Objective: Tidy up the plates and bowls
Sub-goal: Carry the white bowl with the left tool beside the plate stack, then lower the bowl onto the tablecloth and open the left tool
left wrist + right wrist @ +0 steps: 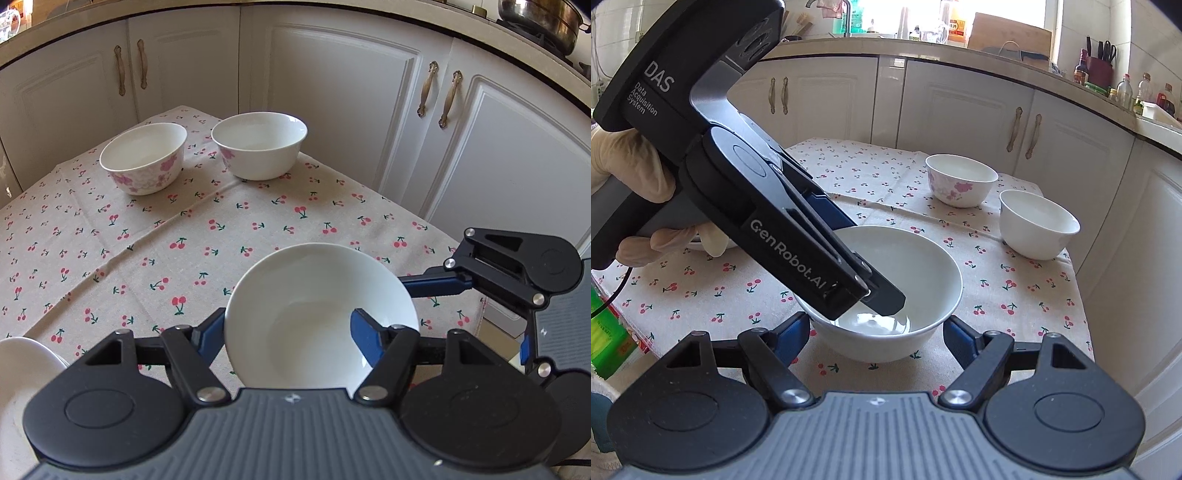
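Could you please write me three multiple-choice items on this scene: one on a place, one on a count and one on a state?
1. Where is the pink-flowered bowl?
A. Stacked inside another bowl
B. On the cherry-print cloth, beside a far plain bowl and apart from it
C. On the counter

2. How many bowls stand at the cabinet end of the cloth?
A. Two
B. Four
C. None

3. What is the left gripper doing?
A. Hanging open over bare cloth
B. Shut on a spoon
C. Shut on the wall of the near white bowl, one finger inside and one outside

Answers:
1. B: cloth shows between the two far bowls.
2. A: only the flowered and the plain one stand there.
3. C: a blue finger lies inside the bowl and the other is outside.
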Available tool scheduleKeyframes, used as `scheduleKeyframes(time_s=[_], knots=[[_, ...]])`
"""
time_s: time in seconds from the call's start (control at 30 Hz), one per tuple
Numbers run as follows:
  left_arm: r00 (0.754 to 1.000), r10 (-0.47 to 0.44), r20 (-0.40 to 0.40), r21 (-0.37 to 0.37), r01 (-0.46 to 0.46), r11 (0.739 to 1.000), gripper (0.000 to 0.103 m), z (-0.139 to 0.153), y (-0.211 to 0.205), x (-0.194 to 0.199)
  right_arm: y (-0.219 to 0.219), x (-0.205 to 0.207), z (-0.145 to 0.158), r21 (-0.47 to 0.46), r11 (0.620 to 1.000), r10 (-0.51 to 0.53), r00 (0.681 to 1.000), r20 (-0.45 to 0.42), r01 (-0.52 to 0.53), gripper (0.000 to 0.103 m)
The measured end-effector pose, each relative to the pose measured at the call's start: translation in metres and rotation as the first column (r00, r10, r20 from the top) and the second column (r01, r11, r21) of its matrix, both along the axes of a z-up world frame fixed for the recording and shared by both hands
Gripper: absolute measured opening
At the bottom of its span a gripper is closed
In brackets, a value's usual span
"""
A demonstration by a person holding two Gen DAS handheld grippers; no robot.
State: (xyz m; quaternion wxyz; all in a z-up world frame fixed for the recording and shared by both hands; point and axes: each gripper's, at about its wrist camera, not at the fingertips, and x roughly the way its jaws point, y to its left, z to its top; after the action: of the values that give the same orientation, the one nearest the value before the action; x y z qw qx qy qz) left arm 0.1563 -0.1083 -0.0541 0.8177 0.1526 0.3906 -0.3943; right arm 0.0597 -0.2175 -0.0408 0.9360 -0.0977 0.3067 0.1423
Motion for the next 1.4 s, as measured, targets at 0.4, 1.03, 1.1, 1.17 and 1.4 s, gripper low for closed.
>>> scheduleKeyframes(time_s=[0.4, 1.03, 1.1, 1.17, 1.4], knots=[[1.000, 0.000, -0.005, -0.014, 0.000, 1.000, 0.072, -0.005, -0.002, -0.001, -0.002, 0.000, -0.004, 0.008, 1.000, -0.006, 1.000, -0.018, 0.006, 0.083], [0.995, 0.015, 0.095, -0.040, -0.011, 0.999, 0.100, 0.017, 0.016, -0.005, -0.012, -0.013, 0.003, 0.008, 1.000, 0.001, 1.000, -0.010, -0.001, 0.103], [0.994, 0.011, 0.112, -0.046, -0.006, 0.999, 0.101, 0.022, 0.015, -0.004, -0.015, -0.015, 0.007, 0.011, 1.000, -0.004, 1.000, 0.001, 0.004, 0.103], [0.992, 0.006, 0.129, -0.049, 0.000, 0.999, 0.102, 0.028, 0.013, -0.003, -0.020, -0.016, 0.012, 0.008, 1.000, -0.015, 1.000, 0.017, 0.015, 0.103], [0.988, -0.016, 0.155, -0.035, 0.021, 0.999, 0.102, 0.041, -0.004, 0.014, -0.049, -0.010, 0.025, 0.016, 0.998, -0.062, 0.996, 0.065, 0.061, 0.103]])
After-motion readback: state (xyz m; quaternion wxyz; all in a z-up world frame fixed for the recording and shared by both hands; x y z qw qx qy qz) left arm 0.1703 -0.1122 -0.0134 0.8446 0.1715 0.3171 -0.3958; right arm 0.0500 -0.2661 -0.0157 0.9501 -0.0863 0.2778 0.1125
